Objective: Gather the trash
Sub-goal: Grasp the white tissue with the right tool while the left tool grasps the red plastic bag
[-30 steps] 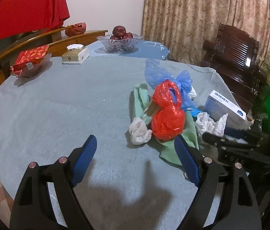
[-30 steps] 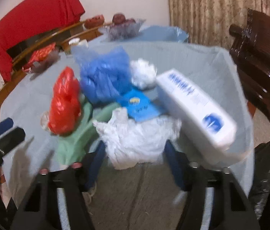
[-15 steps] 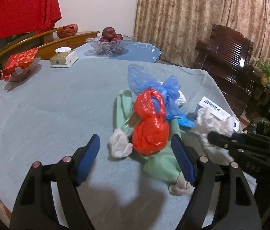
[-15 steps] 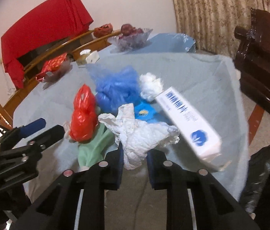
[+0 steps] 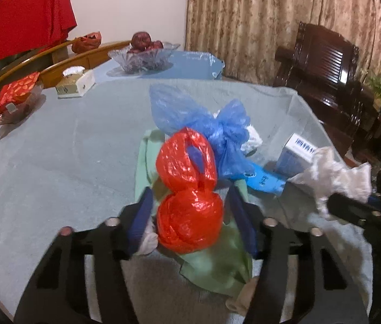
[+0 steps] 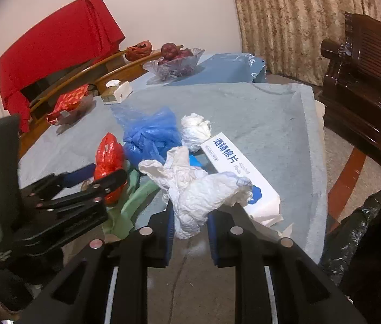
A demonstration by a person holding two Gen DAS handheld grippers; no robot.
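Note:
A knotted red plastic bag [image 5: 190,216] lies on a green bag [image 5: 217,264] on the grey tablecloth. My left gripper [image 5: 190,218] straddles the red bag. Its jaws are closing, and thin gaps still show between the blue pads and the bag. In the right wrist view the left gripper [image 6: 95,181] shows at the red bag [image 6: 108,156]. My right gripper [image 6: 191,226] is shut on a crumpled white paper [image 6: 198,189] and holds it just above the table. In the left wrist view that paper [image 5: 333,172] hangs at the right.
A blue plastic bag [image 5: 204,118], a blue packet [image 5: 263,181], a white wad [image 6: 195,129] and a white-and-blue box [image 6: 241,170] lie together. At the back stand a fruit bowl [image 5: 144,56] and a tissue box [image 5: 75,83]. A black trash bag [image 6: 366,229] sits beyond the table's right edge.
My left gripper moved forward over the red bag and its jaws narrowed around it. My right gripper shut on the white paper and lifted it off the table.

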